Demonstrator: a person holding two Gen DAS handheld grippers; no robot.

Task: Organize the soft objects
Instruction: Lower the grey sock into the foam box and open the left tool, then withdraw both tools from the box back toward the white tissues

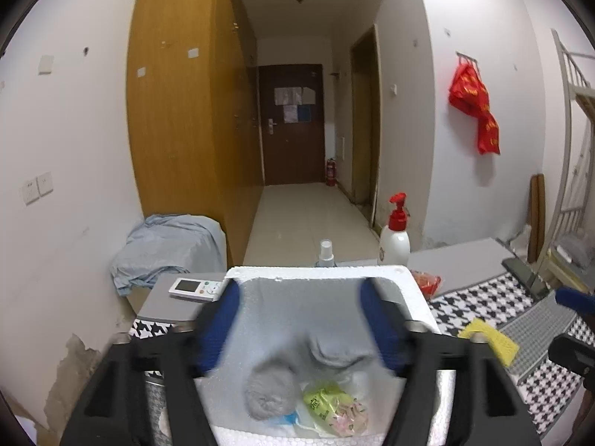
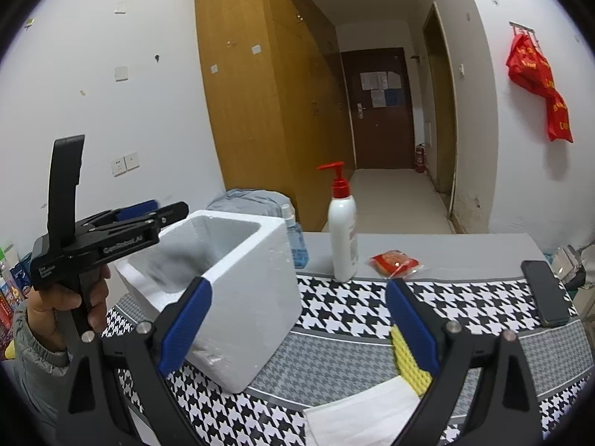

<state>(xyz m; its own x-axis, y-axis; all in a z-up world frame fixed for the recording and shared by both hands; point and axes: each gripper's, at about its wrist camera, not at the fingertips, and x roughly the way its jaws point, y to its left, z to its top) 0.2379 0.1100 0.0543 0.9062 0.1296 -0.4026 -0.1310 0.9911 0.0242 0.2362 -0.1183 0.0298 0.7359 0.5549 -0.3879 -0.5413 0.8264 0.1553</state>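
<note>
Grey sock (image 1: 267,390) lies in foam box (image 1: 416,290); left claw (image 1: 301,319) gapes above, empty; right claw (image 2: 297,319) wide, empty

From where I sit, both feeds look evenly lit by soft indoor light, slightly cool, with the far corridor dimmer. Shadows are faint; the red bag (image 1: 474,106) casts a pale one on the wall. Fisheye bending curves the walls, and black vignette fills the corners. The left gripper (image 1: 299,319) fingers smear with motion blur; the right view stays sharper.
</note>
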